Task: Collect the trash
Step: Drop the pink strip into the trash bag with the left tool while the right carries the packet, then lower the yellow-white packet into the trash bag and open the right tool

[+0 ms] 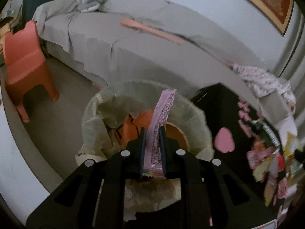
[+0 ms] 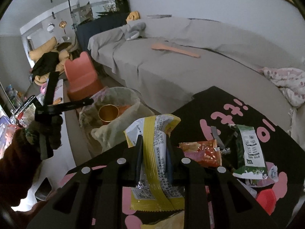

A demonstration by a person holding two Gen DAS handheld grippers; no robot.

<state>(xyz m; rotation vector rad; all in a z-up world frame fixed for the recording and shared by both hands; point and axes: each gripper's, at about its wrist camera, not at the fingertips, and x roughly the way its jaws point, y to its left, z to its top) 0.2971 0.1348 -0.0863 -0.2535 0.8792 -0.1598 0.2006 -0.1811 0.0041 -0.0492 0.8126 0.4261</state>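
Note:
My left gripper (image 1: 152,131) is shut on a long pink wrapper (image 1: 161,126) and hangs over the lined trash bin (image 1: 91,118), which holds orange scraps and a gold cup. In the right wrist view that gripper (image 2: 89,101) shows side-on, held by a gloved hand (image 2: 45,131) above the bin (image 2: 122,122). My right gripper (image 2: 154,137) is shut on a yellow and white snack wrapper (image 2: 152,147) over the black table (image 2: 266,148). More trash lies on that table: a green and white packet (image 2: 249,150), an orange wrapper (image 2: 202,152) and a red cap (image 2: 266,200).
A grey-covered bed (image 2: 190,72) runs behind the bin and table, with a flat pink strip (image 2: 175,49) on it. A red child's chair (image 1: 24,66) stands on the floor left of the bin. Piled clothes and shelves fill the far left (image 2: 47,57).

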